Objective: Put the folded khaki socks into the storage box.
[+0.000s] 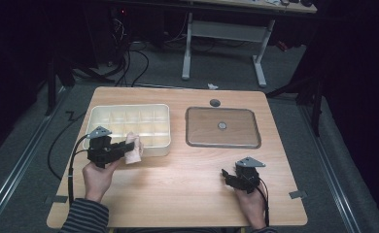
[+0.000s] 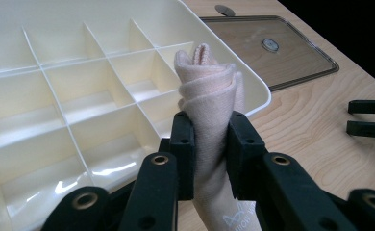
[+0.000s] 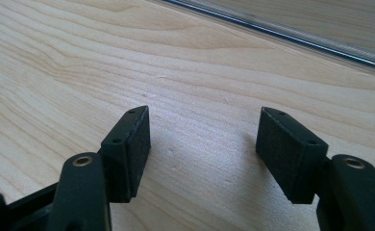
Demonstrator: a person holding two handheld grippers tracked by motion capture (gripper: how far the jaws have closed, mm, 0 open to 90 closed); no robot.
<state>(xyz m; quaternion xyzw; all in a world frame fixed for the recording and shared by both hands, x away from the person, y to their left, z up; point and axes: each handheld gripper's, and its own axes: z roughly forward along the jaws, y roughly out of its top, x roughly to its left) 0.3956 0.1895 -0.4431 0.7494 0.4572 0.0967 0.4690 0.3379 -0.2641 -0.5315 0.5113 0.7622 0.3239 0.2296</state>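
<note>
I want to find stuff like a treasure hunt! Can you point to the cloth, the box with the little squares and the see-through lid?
cloth (image 2: 209, 91), left gripper view, on its rolled top above the fingers.
box (image 1: 129, 108), high view, on its far rim.
lid (image 1: 202, 127), high view, on its bare left part.

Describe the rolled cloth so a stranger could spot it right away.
On the wooden table, find the cream divided tray at the left. At its near right corner, the left gripper pinches the rolled cloth. It is the one soft, pale pink thing among hard plastic.
</note>
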